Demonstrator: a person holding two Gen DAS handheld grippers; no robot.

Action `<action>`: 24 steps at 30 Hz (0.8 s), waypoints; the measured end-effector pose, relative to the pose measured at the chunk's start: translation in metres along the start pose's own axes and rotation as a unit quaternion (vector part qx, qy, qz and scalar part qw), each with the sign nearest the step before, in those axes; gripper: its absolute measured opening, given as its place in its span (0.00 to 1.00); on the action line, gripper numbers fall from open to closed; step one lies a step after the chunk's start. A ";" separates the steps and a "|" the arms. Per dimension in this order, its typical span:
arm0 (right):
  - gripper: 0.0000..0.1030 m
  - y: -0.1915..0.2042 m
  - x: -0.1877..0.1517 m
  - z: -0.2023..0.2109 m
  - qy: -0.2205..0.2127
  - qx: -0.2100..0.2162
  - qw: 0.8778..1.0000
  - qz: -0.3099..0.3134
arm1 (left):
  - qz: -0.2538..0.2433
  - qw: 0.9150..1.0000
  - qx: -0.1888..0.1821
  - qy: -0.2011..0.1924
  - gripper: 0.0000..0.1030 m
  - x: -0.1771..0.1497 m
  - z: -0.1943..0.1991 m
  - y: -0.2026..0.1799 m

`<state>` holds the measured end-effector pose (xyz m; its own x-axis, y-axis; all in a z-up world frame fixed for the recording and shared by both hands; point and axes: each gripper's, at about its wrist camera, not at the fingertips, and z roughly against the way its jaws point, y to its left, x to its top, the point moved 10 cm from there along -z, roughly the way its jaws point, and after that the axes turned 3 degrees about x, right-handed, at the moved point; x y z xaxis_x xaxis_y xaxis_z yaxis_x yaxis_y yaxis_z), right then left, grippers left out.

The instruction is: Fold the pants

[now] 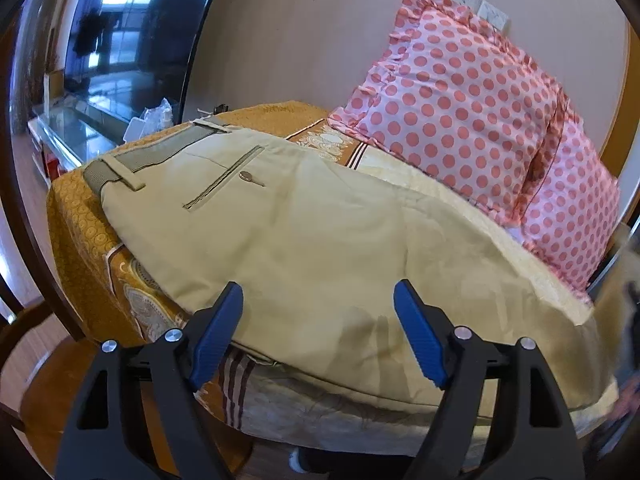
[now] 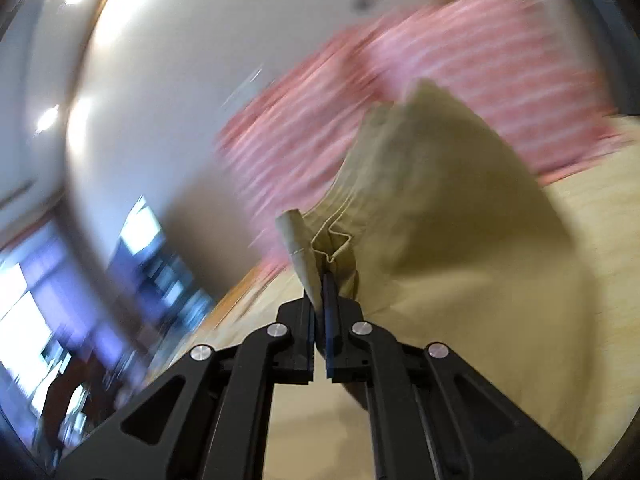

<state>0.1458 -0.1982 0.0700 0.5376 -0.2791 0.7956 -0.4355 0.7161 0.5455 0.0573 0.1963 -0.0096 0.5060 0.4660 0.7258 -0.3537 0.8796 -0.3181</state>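
Beige pants (image 1: 320,232) lie across a bed, waistband at the far left with the back pocket facing up. My left gripper (image 1: 318,300) is open, its blue pads (image 1: 218,332) spread just above the near edge of the pants, holding nothing. My right gripper (image 2: 325,280) is shut on the hem end of the pants (image 2: 440,200), which is lifted and bunched up above the bed. The right wrist view is blurred by motion.
An orange patterned bedspread (image 1: 80,216) covers the bed. Two pink polka-dot pillows (image 1: 460,92) lean on the wall at the back right. A dark TV (image 1: 120,32) and a glass-topped stand (image 1: 68,128) are at the left. A wooden chair seat (image 1: 52,384) is below left.
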 end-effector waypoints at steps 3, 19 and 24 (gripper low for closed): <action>0.12 0.045 -0.084 -0.068 0.153 0.038 0.986 0.052 | 0.019 1.000 0.005 -0.006 0.76 0.004 0.010 0.016; 0.58 0.032 -0.133 -0.071 0.192 -0.044 0.973 0.122 | 0.128 0.991 0.035 -0.031 0.77 0.026 0.004 0.099; 0.60 0.029 -0.128 -0.081 0.188 -0.039 0.973 0.125 | 0.116 0.992 0.044 -0.036 0.77 0.042 -0.008 0.104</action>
<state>0.1225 -0.0896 -0.0374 0.6538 0.1535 0.7410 -0.5392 0.7815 0.3139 0.0482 0.3080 -0.0176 0.3465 0.6447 0.6814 -0.5233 0.7357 -0.4300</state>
